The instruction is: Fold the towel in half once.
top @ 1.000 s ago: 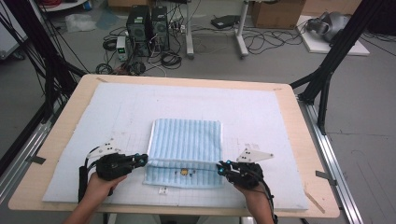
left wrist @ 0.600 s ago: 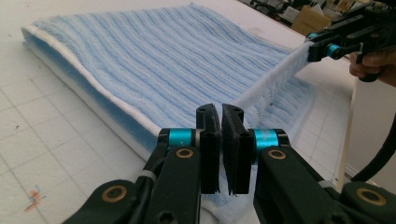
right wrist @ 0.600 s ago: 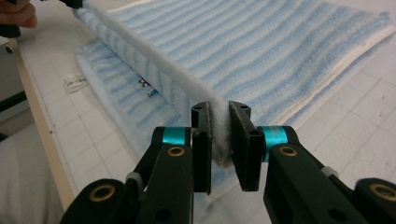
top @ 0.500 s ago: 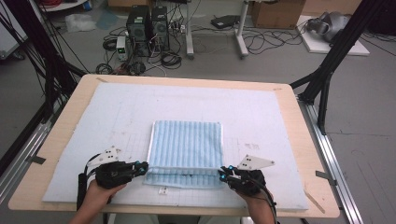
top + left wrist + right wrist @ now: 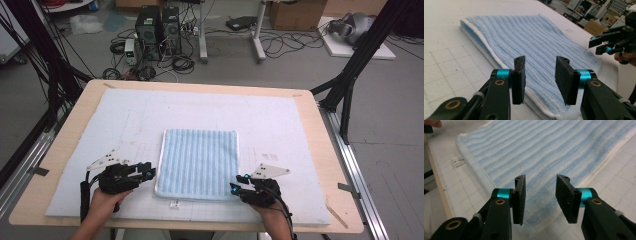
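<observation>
A folded blue-and-white striped towel point(image 5: 200, 162) lies flat on the white mat point(image 5: 280, 120). My left gripper point(image 5: 149, 172) sits at the towel's near left corner, and my right gripper point(image 5: 235, 189) at its near right corner. In the left gripper view the jaws point(image 5: 540, 60) have just been opening and stand apart over the towel's white hem point(image 5: 529, 35), with nothing between the pads. The right gripper's jaws point(image 5: 540, 178) have also just been opening and hold nothing, with the towel point(image 5: 536, 147) below and beyond them. The right gripper point(image 5: 599, 45) appears across the towel in the left gripper view.
The mat covers most of a wooden table point(image 5: 320, 125). A small white label point(image 5: 174, 204) lies on the mat just in front of the towel's near edge. Beyond the table, computers and cables point(image 5: 155, 30) stand on the floor.
Both grippers' jaws have parted and let go of the towel's near edge, which now lies flat on the mat. The hands have hardly shifted.
</observation>
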`<state>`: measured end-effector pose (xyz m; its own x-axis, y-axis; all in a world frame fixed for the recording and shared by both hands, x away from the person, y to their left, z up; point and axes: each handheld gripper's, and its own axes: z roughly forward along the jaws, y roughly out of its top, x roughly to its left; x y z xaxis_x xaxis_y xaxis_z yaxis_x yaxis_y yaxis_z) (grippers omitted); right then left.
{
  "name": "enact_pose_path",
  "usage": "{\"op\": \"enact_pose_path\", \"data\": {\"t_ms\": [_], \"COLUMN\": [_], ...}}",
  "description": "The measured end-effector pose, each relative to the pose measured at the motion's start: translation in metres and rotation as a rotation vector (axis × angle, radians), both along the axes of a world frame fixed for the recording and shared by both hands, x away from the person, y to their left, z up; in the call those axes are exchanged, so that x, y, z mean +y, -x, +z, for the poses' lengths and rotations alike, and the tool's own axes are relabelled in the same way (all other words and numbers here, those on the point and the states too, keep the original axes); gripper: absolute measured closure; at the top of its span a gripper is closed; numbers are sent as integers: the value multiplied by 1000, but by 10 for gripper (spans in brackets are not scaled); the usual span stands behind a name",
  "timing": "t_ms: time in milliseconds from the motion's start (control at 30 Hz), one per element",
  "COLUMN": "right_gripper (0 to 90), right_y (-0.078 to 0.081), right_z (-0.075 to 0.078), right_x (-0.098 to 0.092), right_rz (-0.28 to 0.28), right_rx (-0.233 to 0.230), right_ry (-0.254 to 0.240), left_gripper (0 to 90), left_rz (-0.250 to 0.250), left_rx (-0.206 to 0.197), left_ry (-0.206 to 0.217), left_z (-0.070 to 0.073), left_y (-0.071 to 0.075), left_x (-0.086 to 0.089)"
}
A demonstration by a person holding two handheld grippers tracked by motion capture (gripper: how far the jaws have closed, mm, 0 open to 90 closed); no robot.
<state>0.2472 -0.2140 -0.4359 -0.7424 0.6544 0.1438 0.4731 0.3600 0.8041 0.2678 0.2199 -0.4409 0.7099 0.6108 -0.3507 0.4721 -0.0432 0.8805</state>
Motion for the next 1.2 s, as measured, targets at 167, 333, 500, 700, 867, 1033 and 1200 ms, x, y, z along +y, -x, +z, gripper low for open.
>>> {"op": "enact_pose_path", "data": {"t_ms": [167,333,500,700,867,1033,1200], "right_gripper": [630,607,573,563,549,564,714], "right_y": [-3,-9,-23,-44,-56,-69,-94], "right_z": [-9,3,6,6,3,3,3], "right_x": [7,3,0,-1,-1,1,6], "right_rz": [72,68,17,-10,-11,-37,-97], "right_rx": [61,21,-8,-17,-5,-15,-18], "right_ry": [106,52,3,-19,-17,-6,7], "left_gripper": [605,607,623,708,753,758,764], "left_rz": [-1,7,13,51,66,101,113], "left_rx": [-1,-7,-1,32,34,84,97], "left_ry": [-13,-31,-55,-77,-154,-249,-276], "left_z": [1,2,6,10,7,-8,-11], "left_y": [-4,-16,-37,-76,-106,-124,-126], "left_x": [-2,-7,-13,-25,-40,-47,-48]}}
